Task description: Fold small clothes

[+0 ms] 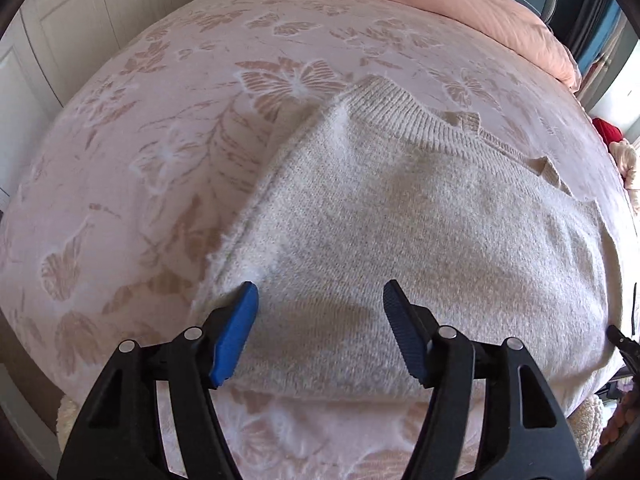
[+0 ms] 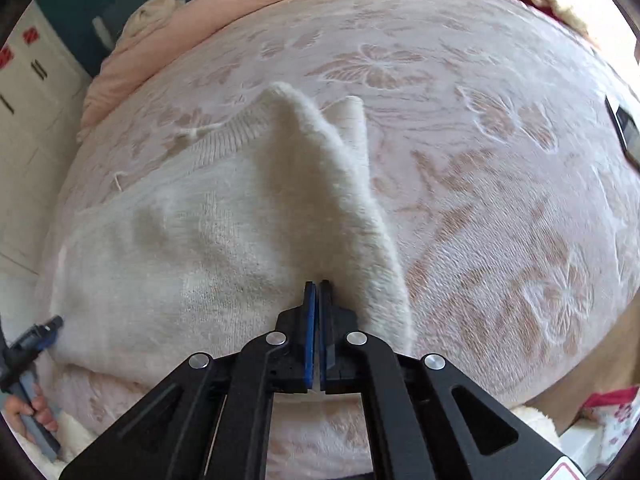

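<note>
Cream fuzzy knit sweater (image 1: 400,216) lies flat on bed, ribbed neckline (image 1: 412,120) toward far side, hem near front edge.

Right gripper (image 2: 317,285): fingers closed on sweater's right edge, raising it into tented ridge; likely start of inward side fold.

Left gripper (image 1: 320,292): fingers wide apart, holding nothing, above sweater near left hem; probably placed to pin or grasp that side.

Pink bedspread with butterfly pattern (image 1: 160,140) provides flat folding surface. Peach duvet (image 1: 460,4) bunched at far end.

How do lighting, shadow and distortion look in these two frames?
Left wrist: strong fisheye bulge; soft daylight; the open left gripper casts a shadow on the sweater. Right wrist: same bulge; window glare top right; sweater fold in the right gripper is slightly soft.
</note>
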The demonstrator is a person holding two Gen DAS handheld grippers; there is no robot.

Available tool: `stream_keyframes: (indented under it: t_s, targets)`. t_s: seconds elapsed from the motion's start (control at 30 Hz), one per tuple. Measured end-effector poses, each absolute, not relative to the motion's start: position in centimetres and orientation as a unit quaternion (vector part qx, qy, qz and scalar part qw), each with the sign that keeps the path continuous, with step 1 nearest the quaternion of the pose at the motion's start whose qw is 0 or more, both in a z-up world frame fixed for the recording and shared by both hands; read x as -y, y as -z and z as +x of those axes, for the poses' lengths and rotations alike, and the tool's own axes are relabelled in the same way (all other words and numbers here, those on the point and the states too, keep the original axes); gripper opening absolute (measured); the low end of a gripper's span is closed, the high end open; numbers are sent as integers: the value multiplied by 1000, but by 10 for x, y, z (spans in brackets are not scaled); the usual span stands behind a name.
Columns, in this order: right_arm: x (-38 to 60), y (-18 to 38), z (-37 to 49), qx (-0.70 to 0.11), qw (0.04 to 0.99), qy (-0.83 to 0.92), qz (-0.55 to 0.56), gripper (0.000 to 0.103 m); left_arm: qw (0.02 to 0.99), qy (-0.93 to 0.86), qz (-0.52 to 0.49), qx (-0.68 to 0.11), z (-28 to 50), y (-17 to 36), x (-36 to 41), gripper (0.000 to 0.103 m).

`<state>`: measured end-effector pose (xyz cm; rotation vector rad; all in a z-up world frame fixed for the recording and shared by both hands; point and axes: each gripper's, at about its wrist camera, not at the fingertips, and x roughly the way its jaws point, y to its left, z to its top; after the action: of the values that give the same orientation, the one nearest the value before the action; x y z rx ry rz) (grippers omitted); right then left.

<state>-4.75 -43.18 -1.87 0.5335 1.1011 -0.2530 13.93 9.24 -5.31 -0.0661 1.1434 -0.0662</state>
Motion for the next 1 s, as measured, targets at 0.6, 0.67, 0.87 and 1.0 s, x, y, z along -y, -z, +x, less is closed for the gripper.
stream_keyframes:
  t_s: [0.6,0.67,0.87,1.0]
  targets:
    - [387,15,-62,-528,810,116,226,18,829,27,-15,-559,96,40,-62,73]
    - [382,5,-73,-524,816,110,219,34,832,21,-21,-555,93,38,-68,78]
    - [382,19,-101,-526,799,90,278,59,808,4,-223,-545,87,50,-132,92]
    - [396,43,-97,-512,766,85,380,61,757,-24,-368,-539,92,79,-170,92]
